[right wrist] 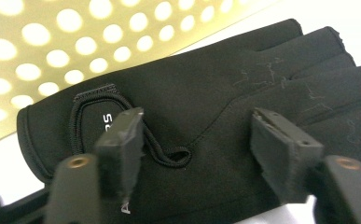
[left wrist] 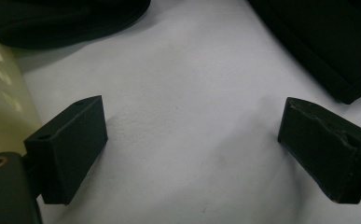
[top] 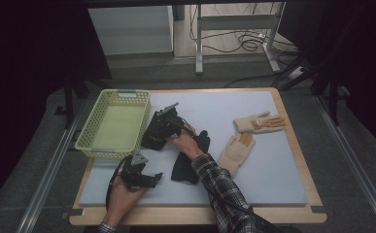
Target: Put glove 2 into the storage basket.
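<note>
On the far left of the table we see the yellow basket (top: 113,124), standing on the grey mat (top: 253,170). In front of it, near the front edge of the mat, we see the left gripper (top: 151,178) held by the left hand (top: 122,196). In the left gripper view its jaws are spread wide, nothing is between them, and only the bare mat lies under them.

Just right of the basket, touching its wall, lies a black glove (right wrist: 206,107). The right gripper (top: 162,127) is over this glove. In the right gripper view its jaws stand apart above the back of the glove; the pads do not pinch the fabric.

A second black glove (top: 185,167) lies on the mat beside the right forearm (top: 219,187), between the two grippers.

Further right we see two beige gloves: one (top: 236,151) near the middle of the mat, the other (top: 258,122) behind it, close together.
</note>
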Motion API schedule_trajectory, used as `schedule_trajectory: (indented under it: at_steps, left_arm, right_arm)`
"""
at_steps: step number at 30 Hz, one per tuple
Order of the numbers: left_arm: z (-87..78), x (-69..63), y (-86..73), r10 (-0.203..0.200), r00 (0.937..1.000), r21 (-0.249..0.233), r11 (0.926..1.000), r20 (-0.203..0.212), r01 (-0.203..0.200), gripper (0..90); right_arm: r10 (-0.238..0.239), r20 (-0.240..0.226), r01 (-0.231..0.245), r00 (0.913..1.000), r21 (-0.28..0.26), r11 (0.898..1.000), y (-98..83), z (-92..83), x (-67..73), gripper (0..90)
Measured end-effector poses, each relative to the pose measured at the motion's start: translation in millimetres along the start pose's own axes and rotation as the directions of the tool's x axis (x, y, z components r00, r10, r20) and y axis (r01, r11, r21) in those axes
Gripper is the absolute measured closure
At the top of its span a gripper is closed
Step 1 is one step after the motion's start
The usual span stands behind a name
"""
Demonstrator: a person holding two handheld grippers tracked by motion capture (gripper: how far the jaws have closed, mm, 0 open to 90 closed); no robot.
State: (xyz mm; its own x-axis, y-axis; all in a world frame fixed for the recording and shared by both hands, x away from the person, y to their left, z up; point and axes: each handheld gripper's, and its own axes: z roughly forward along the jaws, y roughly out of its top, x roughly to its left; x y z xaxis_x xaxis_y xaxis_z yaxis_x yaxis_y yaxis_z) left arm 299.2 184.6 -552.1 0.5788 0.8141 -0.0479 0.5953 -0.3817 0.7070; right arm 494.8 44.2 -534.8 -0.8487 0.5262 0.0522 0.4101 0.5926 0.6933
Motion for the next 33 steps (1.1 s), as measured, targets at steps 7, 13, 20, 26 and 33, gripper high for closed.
schedule_trajectory:
  at_steps: [7,13,20,26,33]
  left_arm:
    - [0.1,0.0,0.0,0.0,1.0,0.0,1.0,0.0,0.0,8.3]
    - [0.0,0.0,0.0,0.0,1.0,0.0,1.0,0.0,0.0,8.3]
    - [0.0,0.0,0.0,0.001,1.0,0.0,1.0,0.0,-0.001,8.3]
    - [0.0,-0.1,0.0,0.001,1.0,0.0,1.0,0.0,-0.001,8.3]
    - [-0.1,0.0,0.0,0.002,1.0,0.002,1.0,-0.001,-0.002,8.3]
  right_arm:
    - [0.014,-0.032,-0.013,0.9994,0.031,0.999,2.9,-2.7,6.3,81.3]
    - [-0.007,-0.012,0.007,0.9999,0.036,0.999,3.7,-7.0,10.7,86.8]
    - [0.008,-0.025,-0.008,0.9997,-0.006,1.0,3.6,-30.8,8.7,87.0]
    - [0.015,-0.038,-0.017,0.9992,-0.041,0.999,3.9,-60.4,11.3,87.0]
    - [0.029,-0.021,-0.031,0.9993,-0.075,0.997,-2.3,-101.4,15.6,86.9]
